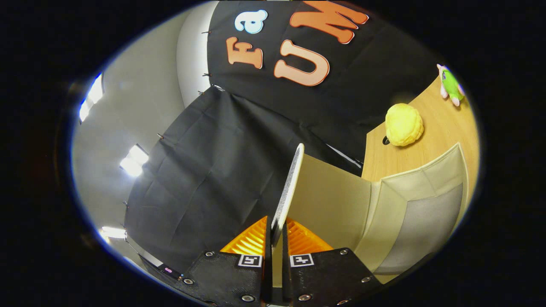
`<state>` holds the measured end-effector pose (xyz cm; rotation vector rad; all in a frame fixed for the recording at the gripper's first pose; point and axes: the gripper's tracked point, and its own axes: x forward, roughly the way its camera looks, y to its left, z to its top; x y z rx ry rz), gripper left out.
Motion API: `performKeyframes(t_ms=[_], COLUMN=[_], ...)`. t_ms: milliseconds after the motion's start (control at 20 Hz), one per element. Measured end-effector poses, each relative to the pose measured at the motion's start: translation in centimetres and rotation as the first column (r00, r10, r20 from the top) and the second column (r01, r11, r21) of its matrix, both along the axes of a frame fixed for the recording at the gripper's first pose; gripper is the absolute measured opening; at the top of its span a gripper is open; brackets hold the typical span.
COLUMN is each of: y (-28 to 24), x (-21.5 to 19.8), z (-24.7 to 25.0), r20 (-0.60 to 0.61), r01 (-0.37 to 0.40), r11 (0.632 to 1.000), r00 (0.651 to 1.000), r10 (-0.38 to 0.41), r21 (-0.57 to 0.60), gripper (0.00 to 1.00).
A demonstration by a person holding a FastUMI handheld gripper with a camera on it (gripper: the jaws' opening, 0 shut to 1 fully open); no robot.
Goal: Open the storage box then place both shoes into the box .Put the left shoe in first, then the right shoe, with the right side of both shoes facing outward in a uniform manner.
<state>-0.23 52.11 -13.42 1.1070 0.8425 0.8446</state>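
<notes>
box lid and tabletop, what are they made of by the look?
Box lid, pinched at its edge by the gripper: looks like fabric-covered board, matte beige face, grey woven edge. Storage box shows stitched-looking panel seams. Tabletop: wood-grain, probably smooth laminate.

The raised box lid walls off the gripper pinching it; box interior beside looks seemingly unobstructed.

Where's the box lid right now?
In the gripper view, the lid is pinched edge-on between the gripper fingers, lifted above the open storage box, with the yellow plush beyond.
</notes>
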Motion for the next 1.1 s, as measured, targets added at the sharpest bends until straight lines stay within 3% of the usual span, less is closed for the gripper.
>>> performKeyframes(t_ms=[300, 400, 450, 550, 650, 850, 1100], y=[4.4, 5.4, 5.6, 5.7, 5.6, 2.6, -3.2], x=[-1.2, -1.6, -2.4, -3.3, -3.7, -3.4, -3.6], z=[-1.6, -3.1, -3.3, -3.7, -4.2, -4.4, -5.9], r20=[-0.037, -0.041, -0.043, -0.052, -0.033, 0.044, 0.107], r01=[-0.053, -0.092, -0.120, -0.168, -0.172, -0.131, -0.102], r11=[0.998, 0.991, 0.986, 0.977, 0.973, 0.963, 0.917], r00=[0.998, 0.995, 0.992, 0.985, 0.985, 0.988, 0.982], r10=[0.052, 0.088, 0.116, 0.163, 0.168, 0.145, 0.154], r21=[-0.039, -0.100, -0.116, -0.134, -0.153, -0.236, -0.384], gripper=[0.12, 0.26, 0.38, 0.49, 0.63, 0.82, 0.91])
